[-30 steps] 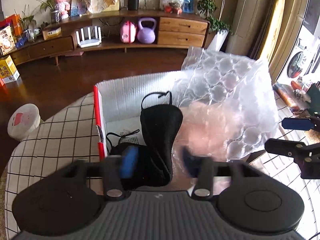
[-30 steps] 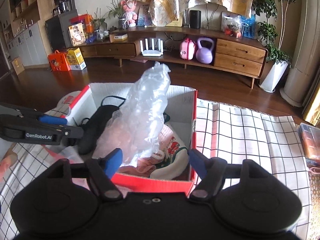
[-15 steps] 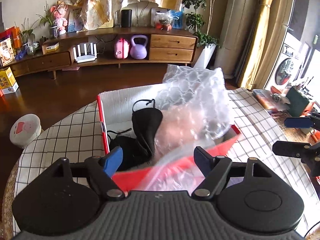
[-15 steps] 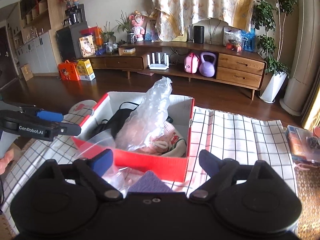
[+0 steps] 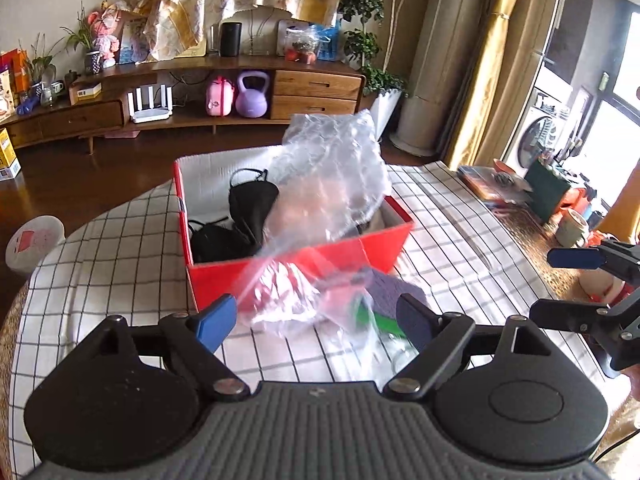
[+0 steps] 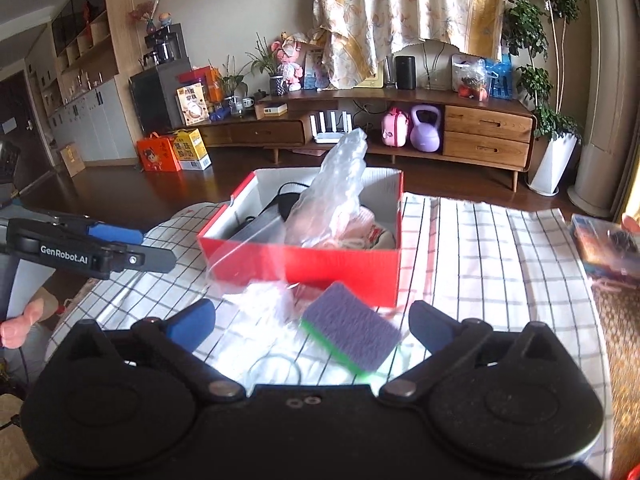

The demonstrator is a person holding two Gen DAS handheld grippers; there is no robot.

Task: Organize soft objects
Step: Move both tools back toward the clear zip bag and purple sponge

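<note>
A red box [image 5: 320,258] [image 6: 320,264] stands on the checked tablecloth. A sheet of bubble wrap [image 5: 332,168] [image 6: 340,184] sticks up out of it, beside a black cloth item [image 5: 248,204] and a pink soft item [image 6: 360,224]. In front of the box lie a clear plastic bag [image 5: 304,300] [image 6: 256,320] and a purple and green sponge [image 6: 352,332] [image 5: 388,292]. My left gripper [image 5: 316,320] is open and empty, close in front of the box. My right gripper [image 6: 312,326] is open and empty, over the sponge and bag.
The checked tablecloth [image 5: 112,248] [image 6: 492,256] covers a round table. A colourful box [image 6: 604,248] and small items [image 5: 560,196] sit at the table's right. A white stool [image 5: 34,240] stands on the floor at left. A wooden sideboard [image 6: 400,120] lines the far wall.
Both grippers have pulled back from the box and away from the bubble wrap. The left one has opened. The plastic bag and sponge in front of the box have come into view.
</note>
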